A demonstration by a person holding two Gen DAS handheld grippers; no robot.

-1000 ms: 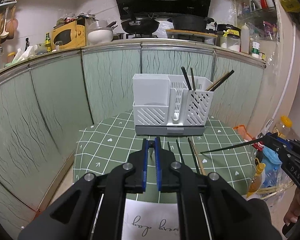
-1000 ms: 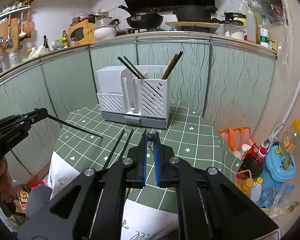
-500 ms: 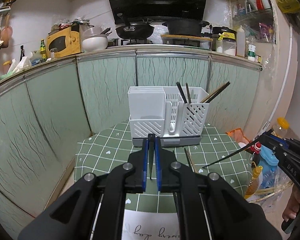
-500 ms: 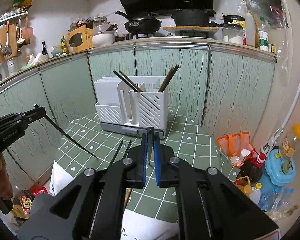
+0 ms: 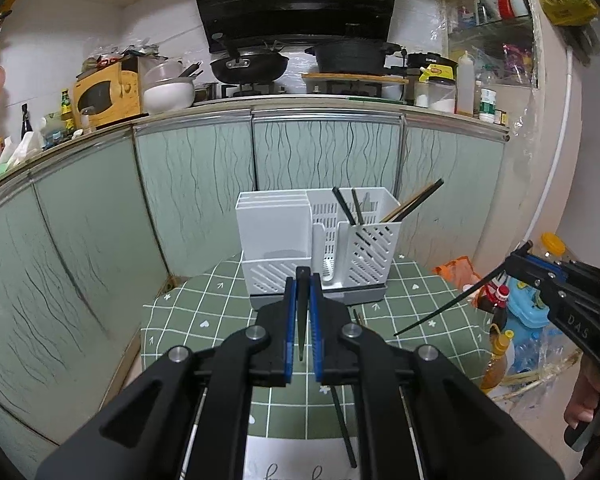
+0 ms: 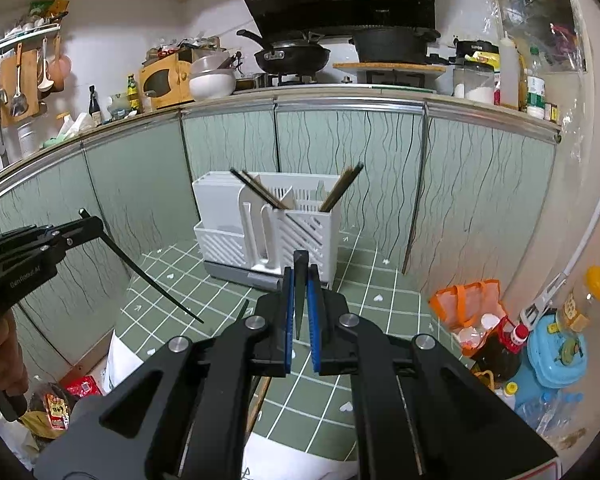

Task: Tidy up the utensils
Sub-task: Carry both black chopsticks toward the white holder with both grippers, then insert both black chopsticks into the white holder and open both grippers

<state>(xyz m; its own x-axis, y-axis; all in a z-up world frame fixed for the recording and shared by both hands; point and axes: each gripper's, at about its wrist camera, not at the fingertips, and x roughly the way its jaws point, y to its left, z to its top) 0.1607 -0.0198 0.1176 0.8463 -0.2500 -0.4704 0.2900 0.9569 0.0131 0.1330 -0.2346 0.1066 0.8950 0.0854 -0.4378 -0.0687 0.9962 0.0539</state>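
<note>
A chopstick pinched in each gripper, both clear of the table

My left gripper (image 5: 303, 280) is clamped on a dark chopstick (image 5: 302, 320); my right gripper (image 6: 301, 264) grips another (image 6: 299, 300); the white holder (image 5: 320, 240) stands at the tablecloth's far edge; I judge them light, stiff, slippery, best pinched near the thick end.

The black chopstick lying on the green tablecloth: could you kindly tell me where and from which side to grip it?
Probably from above, jaws straddling the black chopstick across its thin shaft, near the end closest to the camera. It lies flat on the tablecloth, so no side approach gets under it.
</note>
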